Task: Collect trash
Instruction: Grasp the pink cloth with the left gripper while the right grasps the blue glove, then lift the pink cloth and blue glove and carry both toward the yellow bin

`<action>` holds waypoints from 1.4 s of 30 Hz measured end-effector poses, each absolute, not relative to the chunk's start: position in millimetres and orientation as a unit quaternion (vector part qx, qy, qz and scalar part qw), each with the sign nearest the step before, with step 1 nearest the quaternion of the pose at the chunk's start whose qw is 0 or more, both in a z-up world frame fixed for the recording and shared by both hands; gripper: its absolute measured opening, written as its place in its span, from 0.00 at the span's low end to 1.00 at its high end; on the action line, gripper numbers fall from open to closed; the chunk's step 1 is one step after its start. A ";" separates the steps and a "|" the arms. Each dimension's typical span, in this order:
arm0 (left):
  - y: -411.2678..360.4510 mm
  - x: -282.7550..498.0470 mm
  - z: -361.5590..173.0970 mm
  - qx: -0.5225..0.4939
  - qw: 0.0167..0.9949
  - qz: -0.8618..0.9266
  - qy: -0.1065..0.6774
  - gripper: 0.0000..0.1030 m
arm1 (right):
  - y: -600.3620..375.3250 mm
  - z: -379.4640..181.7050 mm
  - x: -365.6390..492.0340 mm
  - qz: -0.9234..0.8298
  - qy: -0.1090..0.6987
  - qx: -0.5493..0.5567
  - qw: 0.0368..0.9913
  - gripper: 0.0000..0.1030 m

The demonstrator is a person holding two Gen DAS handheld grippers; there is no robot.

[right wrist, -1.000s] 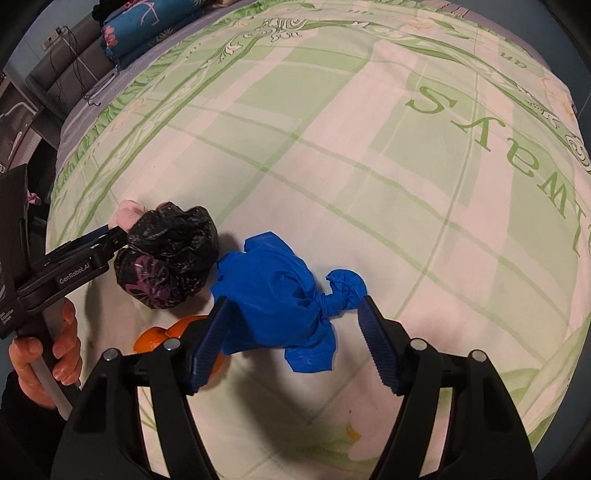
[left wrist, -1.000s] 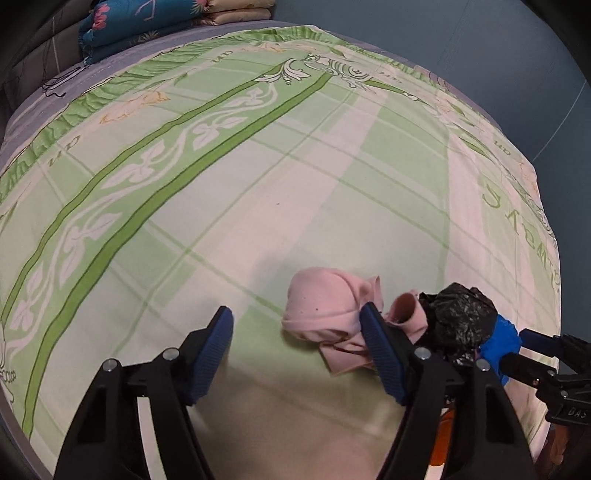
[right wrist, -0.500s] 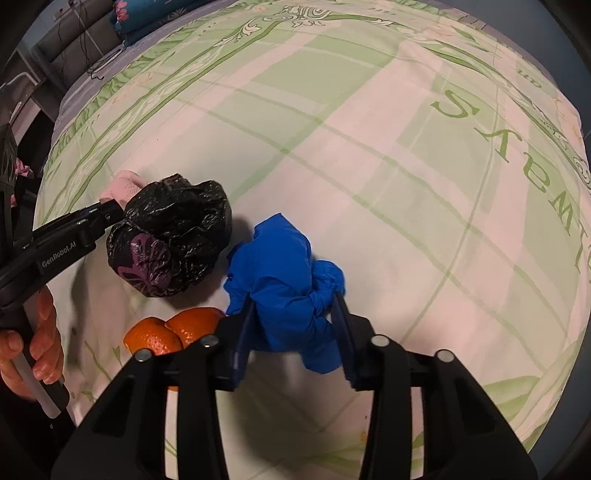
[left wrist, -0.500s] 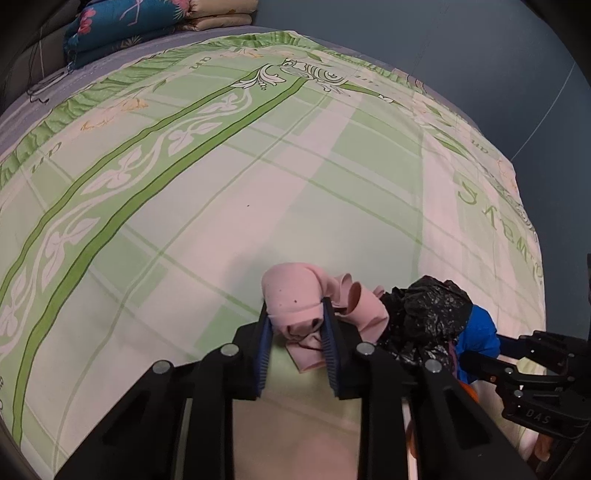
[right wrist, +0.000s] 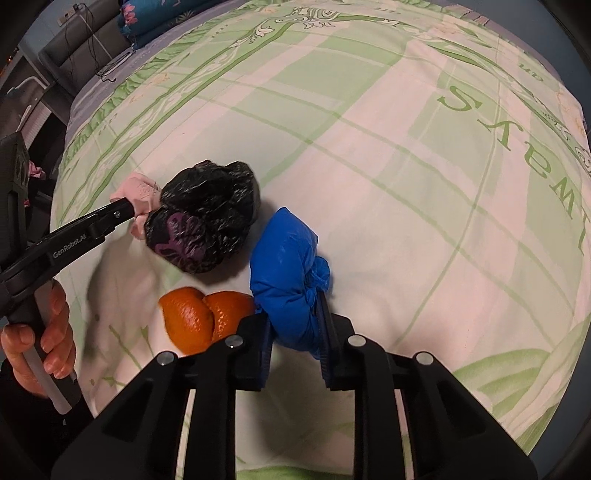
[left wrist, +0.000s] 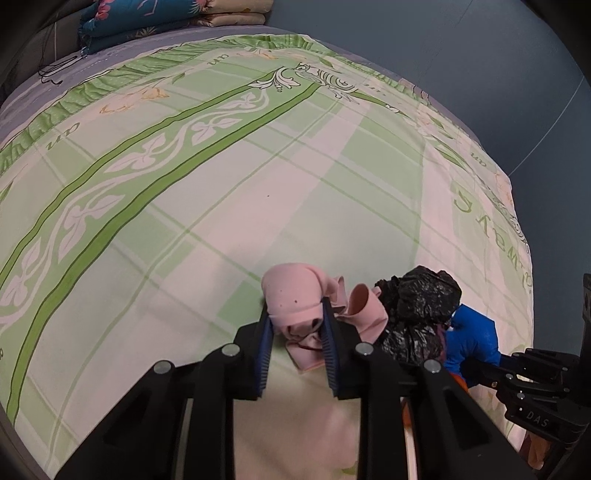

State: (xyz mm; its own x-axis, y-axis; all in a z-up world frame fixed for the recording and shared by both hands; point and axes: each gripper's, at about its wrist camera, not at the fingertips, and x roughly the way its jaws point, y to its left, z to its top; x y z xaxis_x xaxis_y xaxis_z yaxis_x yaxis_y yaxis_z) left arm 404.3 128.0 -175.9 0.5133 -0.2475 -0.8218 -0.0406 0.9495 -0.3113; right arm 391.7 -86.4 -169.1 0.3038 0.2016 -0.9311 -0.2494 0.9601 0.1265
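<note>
Jaws of the left gripper point(left wrist: 296, 318) pinch the pink wad point(left wrist: 295, 299); the right gripper point(right wrist: 294, 316) has just been closing on the blue bag point(right wrist: 286, 273). Both apparently lie on the bed point(right wrist: 369, 166) beside the black bag point(right wrist: 207, 225).

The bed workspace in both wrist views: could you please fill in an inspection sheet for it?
Surface: green-patterned bedsheet, smooth.
Job's things: pink wad, black bag and blue bag, bunched near the bed edge.
Clutter: orange peel beside the blue bag.
Grippers: left gripper shut on the pink wad; right gripper has just been closing, now shut on the blue bag.
Cables: dark cable at the head end.
Surroundings: folded bedding, blue wall.
</note>
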 end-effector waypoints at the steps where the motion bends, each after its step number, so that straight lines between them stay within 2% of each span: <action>1: 128.3 402.6 -175.0 -0.147 0.858 -0.060 0.489 0.22 | -85.4 -168.0 389.1 0.144 0.573 -0.018 0.807 0.19; 20: 134.2 319.4 -135.3 -0.151 0.874 -0.051 0.459 0.22 | -64.1 -136.8 302.8 0.198 0.558 -0.022 0.805 0.19; 42: 135.2 236.0 -76.6 -0.136 0.905 -0.044 0.401 0.22 | -106.0 -69.9 224.0 0.186 0.493 -0.006 0.850 0.19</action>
State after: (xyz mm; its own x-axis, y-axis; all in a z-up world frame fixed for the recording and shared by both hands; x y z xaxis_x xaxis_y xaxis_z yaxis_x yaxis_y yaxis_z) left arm 236.0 135.2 -76.6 0.6746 -0.1886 -0.7137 -0.0295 0.9591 -0.2814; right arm 224.0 -106.0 -69.9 0.4438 0.3111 -0.8404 -0.3223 0.9305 0.1742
